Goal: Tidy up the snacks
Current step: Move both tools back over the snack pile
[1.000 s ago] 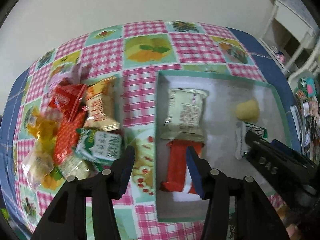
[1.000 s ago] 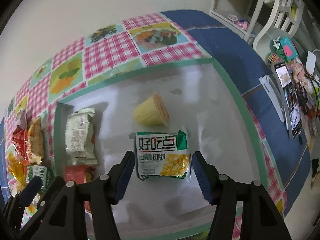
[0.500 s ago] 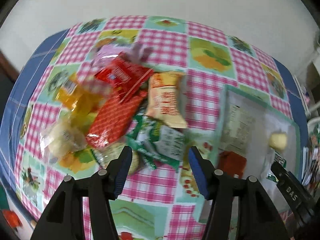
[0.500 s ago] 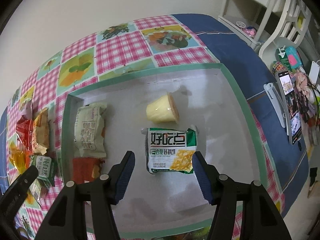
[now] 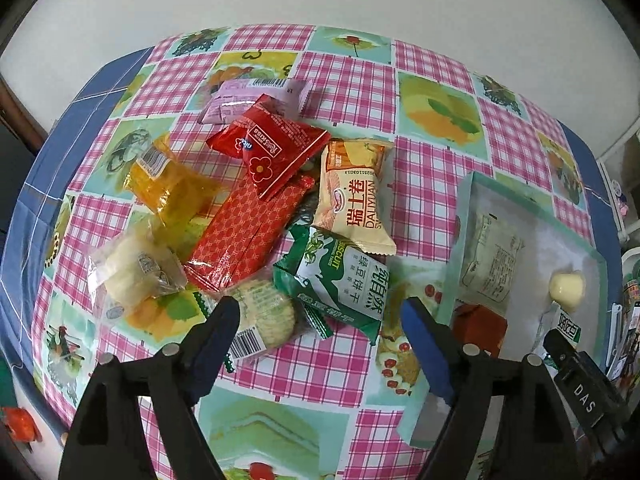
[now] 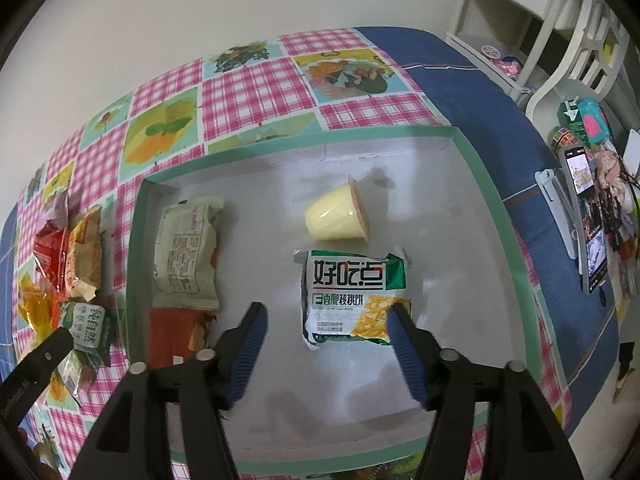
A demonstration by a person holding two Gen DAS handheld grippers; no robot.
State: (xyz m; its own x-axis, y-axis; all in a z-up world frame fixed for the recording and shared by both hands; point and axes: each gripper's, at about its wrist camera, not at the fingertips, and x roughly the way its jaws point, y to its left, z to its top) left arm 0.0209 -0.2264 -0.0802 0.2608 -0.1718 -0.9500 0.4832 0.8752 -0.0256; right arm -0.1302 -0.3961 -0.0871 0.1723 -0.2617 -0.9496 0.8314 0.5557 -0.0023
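Observation:
A pile of snack packets lies on the checked tablecloth: a green biscuit pack, a cream pack, a long red pack, a small red pack, yellow packs and a round cracker pack. My left gripper is open and empty just in front of the pile. A green-rimmed tray holds a green-and-white cracker pack, a yellow pudding cup, a pale pack and an orange-red pack. My right gripper is open and empty above the tray.
The tray also shows in the left wrist view, to the right of the pile. A white shelf and chair and a phone on a stand stand beyond the table's right edge. A wall runs behind the table.
My left gripper has swung left from over the tray to face the snack pile. My right gripper has pulled back a little from the cracker pack in the tray.

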